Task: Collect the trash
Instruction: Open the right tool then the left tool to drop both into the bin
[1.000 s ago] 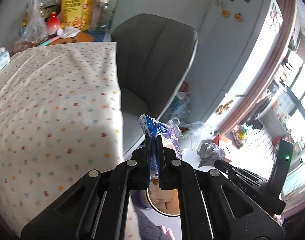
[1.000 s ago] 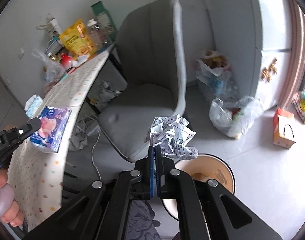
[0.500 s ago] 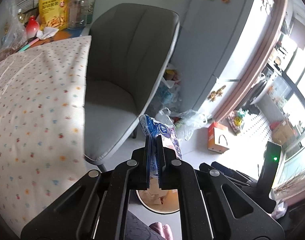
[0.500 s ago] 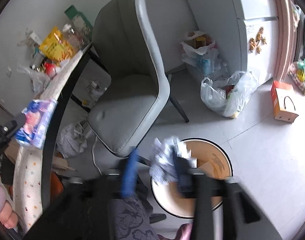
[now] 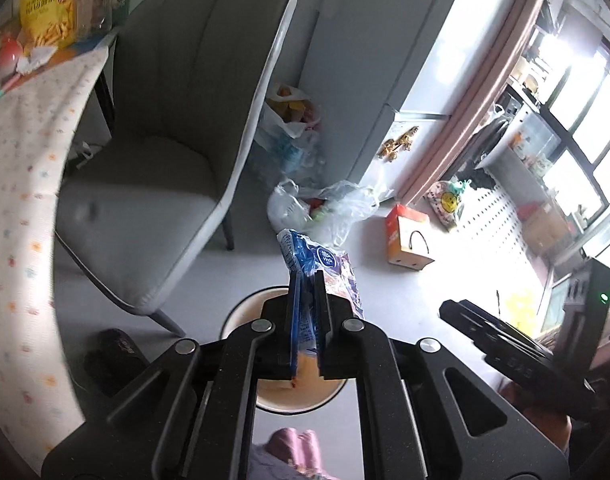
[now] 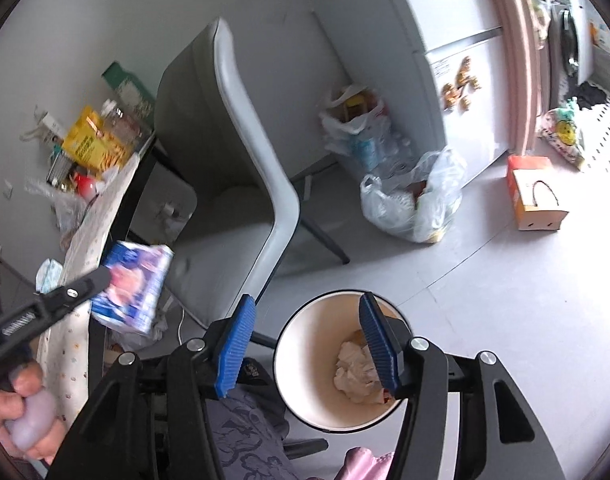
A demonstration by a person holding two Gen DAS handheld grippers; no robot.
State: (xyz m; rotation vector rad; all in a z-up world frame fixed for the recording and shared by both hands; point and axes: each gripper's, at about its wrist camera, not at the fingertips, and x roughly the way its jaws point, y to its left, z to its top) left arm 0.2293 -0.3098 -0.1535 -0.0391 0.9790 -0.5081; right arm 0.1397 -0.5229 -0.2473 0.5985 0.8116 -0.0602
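- Grey floor [image 6: 485, 300] fills most of both views, with a grey chair [image 6: 241, 168] pulled out from a table under a dotted cloth [image 5: 21, 184]; both cameras now tip lower than a second ago, so the table has slid to the edge and the floor dominates.
- Round waste bin [image 6: 301, 364] sits on the floor directly below both tools, where a second ago it only peeked out behind the fingers.
- Right gripper [image 6: 311, 344] was clamped on a crumpled paper ball [image 6: 355, 372] a second ago; its jaws have just been opening, nothing sits between the blue pads, and the ball lies in the bin. One piece collected, I judge.
- Left gripper [image 5: 307, 320] stays pinched on the blue wipes packet [image 5: 317, 264], which now hangs over the bin's rim; letting go looks like the next step.
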